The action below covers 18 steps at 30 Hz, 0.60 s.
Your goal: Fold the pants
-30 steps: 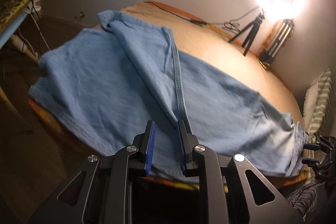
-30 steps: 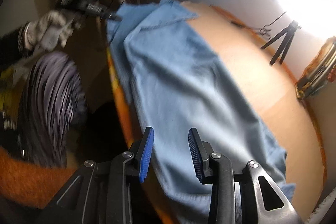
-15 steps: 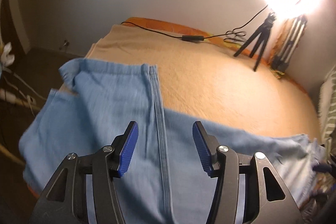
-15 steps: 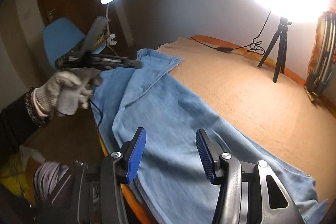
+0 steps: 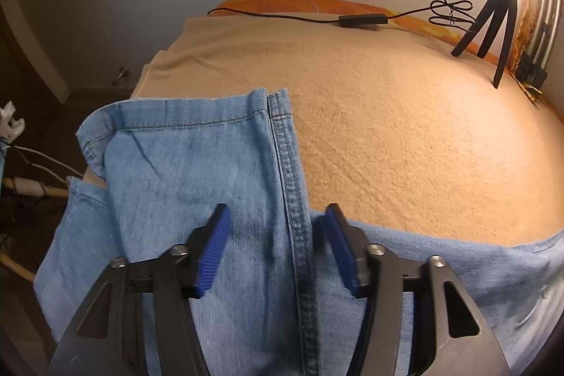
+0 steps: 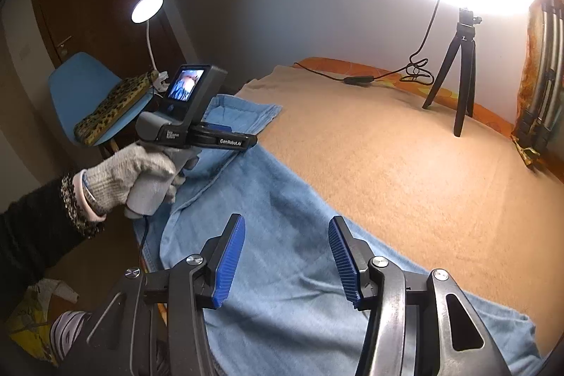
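Light blue denim pants (image 5: pixel 176 171) lie along the near edge of a beige blanket (image 5: pixel 387 129), with one leg's hem end at the far left. My left gripper (image 5: pixel 276 217) hovers over the dark side seam (image 5: pixel 289 185). Its jaws are closing with the seam between them, and the blue pads do not press the cloth. In the right wrist view a gloved hand (image 6: pixel 130 171) holds that left gripper above the pants (image 6: pixel 282 199). My right gripper (image 6: pixel 286 224) stands open above the pants further along, nothing held.
A black tripod (image 5: pixel 493 23) with a bright ring light stands at the blanket's far right, its cable and switch (image 5: pixel 359 20) running along the back edge. Left of the bed are a blue chair (image 6: pixel 77 87) and a lit desk lamp (image 6: pixel 147 7).
My left gripper slid along the pants toward the hem end; its jaws went from nearly shut to wide, then narrowed. My right gripper opened wider and its view swung up.
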Motion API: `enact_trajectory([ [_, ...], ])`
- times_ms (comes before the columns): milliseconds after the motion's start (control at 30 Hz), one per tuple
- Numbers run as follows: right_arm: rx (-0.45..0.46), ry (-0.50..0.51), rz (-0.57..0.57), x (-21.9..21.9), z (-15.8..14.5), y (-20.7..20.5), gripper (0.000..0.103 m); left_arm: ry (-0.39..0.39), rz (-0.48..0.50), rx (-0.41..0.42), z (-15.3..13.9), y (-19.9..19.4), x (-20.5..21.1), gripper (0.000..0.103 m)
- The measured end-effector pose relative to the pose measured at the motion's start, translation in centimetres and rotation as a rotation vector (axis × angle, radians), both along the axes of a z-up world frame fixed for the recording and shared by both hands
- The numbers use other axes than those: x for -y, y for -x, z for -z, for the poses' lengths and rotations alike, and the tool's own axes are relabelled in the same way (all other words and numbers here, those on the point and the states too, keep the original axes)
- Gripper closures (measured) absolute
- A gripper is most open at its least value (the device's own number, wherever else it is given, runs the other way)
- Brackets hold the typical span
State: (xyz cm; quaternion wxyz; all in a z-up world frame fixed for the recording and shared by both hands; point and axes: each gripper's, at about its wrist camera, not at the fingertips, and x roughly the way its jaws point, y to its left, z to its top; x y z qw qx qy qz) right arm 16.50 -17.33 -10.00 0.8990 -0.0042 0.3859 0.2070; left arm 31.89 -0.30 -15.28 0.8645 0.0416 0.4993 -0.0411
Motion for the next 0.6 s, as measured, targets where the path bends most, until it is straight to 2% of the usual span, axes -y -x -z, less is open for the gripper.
enact_trajectory([
  [100,-0.004,-0.015,-0.006,-0.5,-0.4,-1.2,0.051,0.039,0.013,0.000,0.3,-0.2,-0.4,0.092],
  [133,-0.007,-0.018,-0.009,-0.7,-0.5,-1.7,0.051,0.051,0.015,0.008,0.2,0.0,-0.5,0.096],
  [300,-0.018,-0.064,-0.005,-2.2,-0.7,-5.7,0.051,0.159,-0.005,0.049,-0.8,0.7,-2.3,0.099],
  [467,-0.116,-0.225,-0.005,-4.9,0.6,-12.2,0.048,0.257,-0.031,0.068,-1.5,1.5,-4.5,0.100],
  [600,-0.205,-0.323,-0.011,-8.4,3.0,-18.0,0.048,0.254,-0.025,0.079,-1.6,2.0,-5.3,0.100],
])
